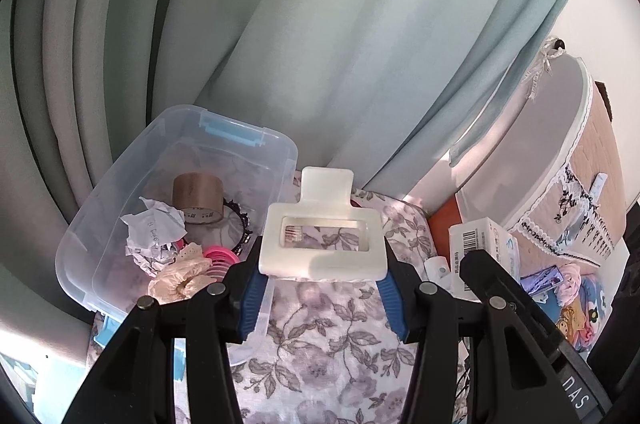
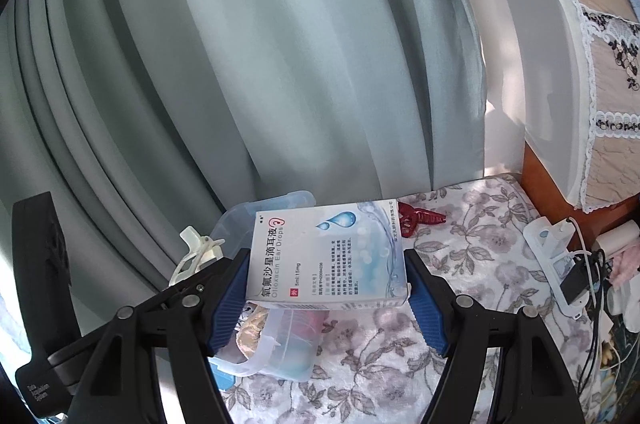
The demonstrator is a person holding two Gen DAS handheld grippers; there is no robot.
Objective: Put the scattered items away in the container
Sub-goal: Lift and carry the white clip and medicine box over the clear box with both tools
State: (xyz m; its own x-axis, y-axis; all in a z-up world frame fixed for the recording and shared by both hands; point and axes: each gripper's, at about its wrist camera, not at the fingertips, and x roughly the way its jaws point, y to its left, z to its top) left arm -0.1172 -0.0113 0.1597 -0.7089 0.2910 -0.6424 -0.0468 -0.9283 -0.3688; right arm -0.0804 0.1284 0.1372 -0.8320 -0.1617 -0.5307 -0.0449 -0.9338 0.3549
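Both hands are in the carrying step of the tidy-up. The left gripper (image 1: 322, 274) is clamped on a cream hair claw clip (image 1: 324, 238), its blue pads pressing the clip's two sides and holding it clear of the floral blanket (image 1: 320, 336). The clear plastic container (image 1: 120, 224) sits at about nine o'clock from the clip in the left wrist view, already holding a roll of brown tape (image 1: 198, 198), crumpled paper (image 1: 154, 232), a cream scrunchie (image 1: 180, 274) and a pink roller (image 1: 220, 258). The right gripper (image 2: 328, 288) grips an ear-drops box (image 2: 328, 256) flat across its width, just above the container's near end. A red claw clip (image 2: 420, 218) lies on the blanket at one o'clock beyond the box, not yet collected. Next, each gripper probably needs to be brought over the open tub and its jaws released so the item drops inside the rim.
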